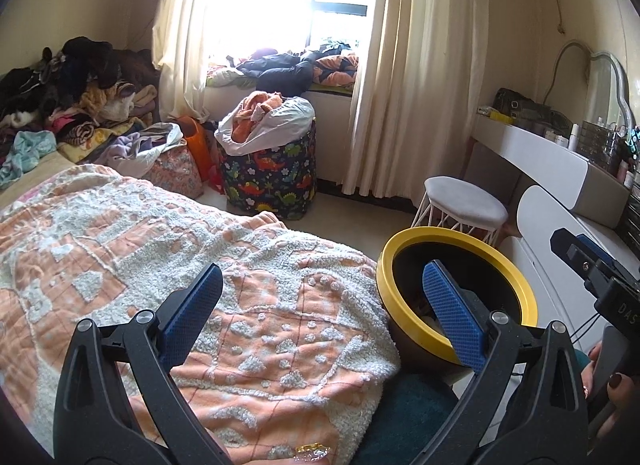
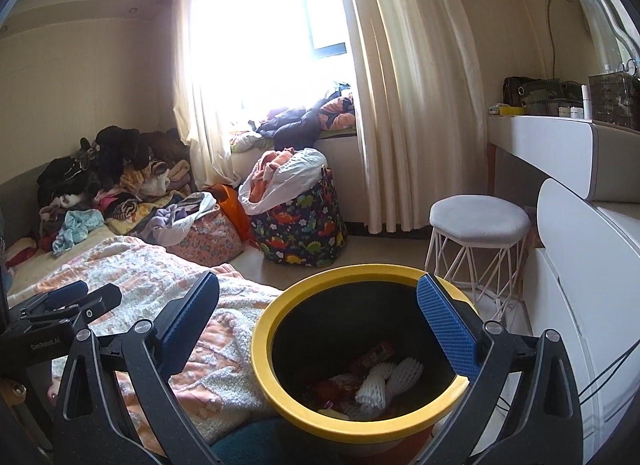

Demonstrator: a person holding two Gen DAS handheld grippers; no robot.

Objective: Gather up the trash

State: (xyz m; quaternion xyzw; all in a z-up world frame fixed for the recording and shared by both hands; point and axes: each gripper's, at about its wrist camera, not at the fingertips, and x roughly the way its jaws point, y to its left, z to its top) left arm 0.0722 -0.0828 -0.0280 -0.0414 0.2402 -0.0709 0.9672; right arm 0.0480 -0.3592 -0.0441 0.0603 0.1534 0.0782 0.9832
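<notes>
A black trash bin with a yellow rim stands beside the bed; it also shows in the left wrist view. Inside lie white foam fruit nets and red-brown wrappers. My right gripper is open and empty, just above the bin's mouth. My left gripper is open and empty, over the bed's orange and white blanket, left of the bin. A small gold wrapper lies on the blanket at the bottom edge. The right gripper shows at the right of the left wrist view.
A white stool stands behind the bin. A white vanity with a mirror and cosmetics runs along the right. A dinosaur-print laundry bag, a pink bag and piled clothes are beyond the bed.
</notes>
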